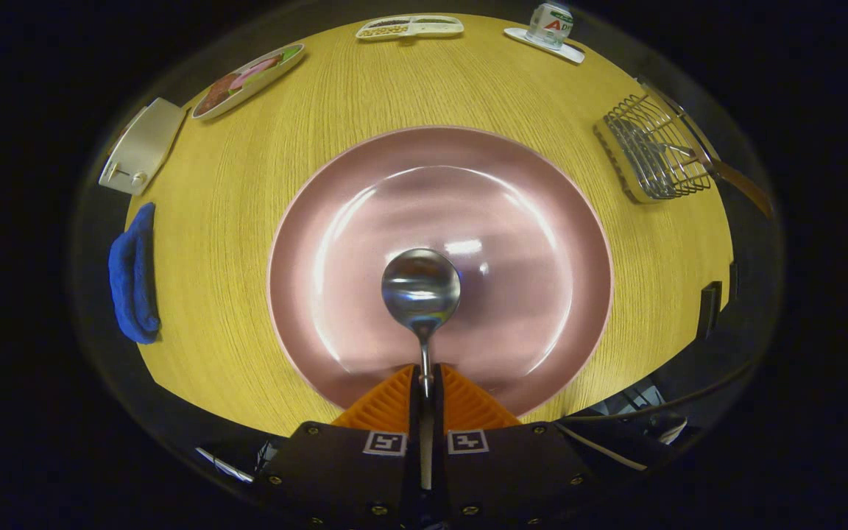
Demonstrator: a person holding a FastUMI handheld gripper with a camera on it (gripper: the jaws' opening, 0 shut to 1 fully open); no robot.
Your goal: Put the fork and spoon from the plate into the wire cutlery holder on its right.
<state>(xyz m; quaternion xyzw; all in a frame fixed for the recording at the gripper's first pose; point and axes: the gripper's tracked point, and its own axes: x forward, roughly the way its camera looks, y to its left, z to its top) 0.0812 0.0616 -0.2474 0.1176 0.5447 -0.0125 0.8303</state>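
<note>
Tongs (pixel 424 383) tight on spoon (pixel 421 291)

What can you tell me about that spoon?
The spoon looks like polished metal, with a round shiny bowl that mirrors the light and a thin straight handle. The claw is shut on the handle, both fingers pressing on it, so the bowl points straight ahead of them over the middle of the pink plate. Whether the bowl touches the plate or hangs just above it I cannot tell. The wire holder stands off to the right on the wooden table, with another utensil's handle sticking out.
</note>
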